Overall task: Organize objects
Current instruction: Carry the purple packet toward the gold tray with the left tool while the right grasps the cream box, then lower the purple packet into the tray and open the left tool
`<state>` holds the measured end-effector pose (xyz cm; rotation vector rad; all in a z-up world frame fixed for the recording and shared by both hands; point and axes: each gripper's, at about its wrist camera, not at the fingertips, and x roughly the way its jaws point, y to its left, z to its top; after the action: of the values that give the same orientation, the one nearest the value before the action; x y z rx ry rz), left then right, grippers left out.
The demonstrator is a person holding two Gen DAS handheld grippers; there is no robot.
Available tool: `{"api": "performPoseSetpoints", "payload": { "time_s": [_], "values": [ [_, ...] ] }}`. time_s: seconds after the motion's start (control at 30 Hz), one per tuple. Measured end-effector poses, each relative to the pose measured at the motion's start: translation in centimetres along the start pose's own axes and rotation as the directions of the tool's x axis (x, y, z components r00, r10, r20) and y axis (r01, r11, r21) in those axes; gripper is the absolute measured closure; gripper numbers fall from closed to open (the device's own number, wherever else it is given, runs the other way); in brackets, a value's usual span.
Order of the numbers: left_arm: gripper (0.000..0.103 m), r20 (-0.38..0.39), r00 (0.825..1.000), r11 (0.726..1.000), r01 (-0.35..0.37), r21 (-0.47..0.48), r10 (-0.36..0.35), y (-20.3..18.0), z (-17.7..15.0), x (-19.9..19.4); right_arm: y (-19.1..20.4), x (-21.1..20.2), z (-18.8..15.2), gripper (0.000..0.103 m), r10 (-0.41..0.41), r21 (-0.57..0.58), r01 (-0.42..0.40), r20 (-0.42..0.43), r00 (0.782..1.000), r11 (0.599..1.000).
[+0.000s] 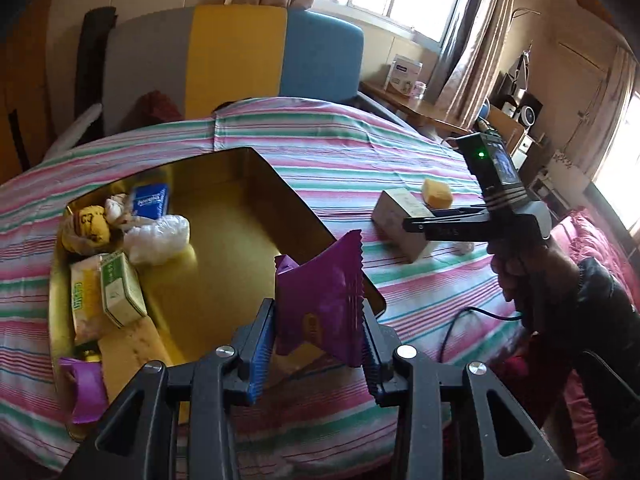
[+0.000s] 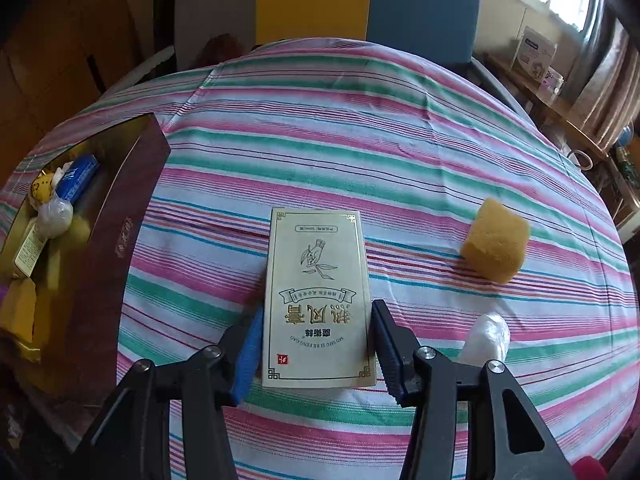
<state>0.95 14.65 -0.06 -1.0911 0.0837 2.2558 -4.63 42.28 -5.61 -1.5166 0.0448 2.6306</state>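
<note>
- Currently, low in the left wrist view, the left gripper (image 1: 316, 344) is clamped on a purple snack packet (image 1: 320, 300), its blue pads pressing both sides. The packet hangs over the near rim of a gold-lined tin box (image 1: 256, 184), probably to be dropped inside.
- Left of centre, the box already holds a blue tissue pack (image 1: 151, 199), a green-and-white carton (image 1: 120, 294) and a crumpled clear plastic bag (image 1: 158, 238), so it looks like the collecting place.
- Centre of the right wrist view, the right gripper (image 2: 316, 350) straddles a cream carton with gold print (image 2: 318, 300) lying flat on the striped cloth (image 2: 360, 152). The pads sit just beside its long edges with slim gaps, not yet pinching.
- Right of frame, a yellow sponge (image 2: 496, 240) waits apart.
</note>
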Motion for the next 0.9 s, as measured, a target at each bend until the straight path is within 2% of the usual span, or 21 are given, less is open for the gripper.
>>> {"api": "performPoseSetpoints", "payload": {
  "time_s": [0.17,0.9],
  "values": [
    [0.064,-0.013,1.000,1.000,-0.021,0.008,0.021,-0.17,-0.14,0.47,-0.12,-0.30,0.03,0.051,-0.015,0.005,0.015,0.003,1.000,1.000],
    [0.064,-0.044,0.999,1.000,-0.007,-0.007,0.007,0.38,-0.67,1.06,0.00,-0.05,-0.26,0.051,-0.025,0.015,0.025,-0.015,1.000,1.000]
  ]
}}
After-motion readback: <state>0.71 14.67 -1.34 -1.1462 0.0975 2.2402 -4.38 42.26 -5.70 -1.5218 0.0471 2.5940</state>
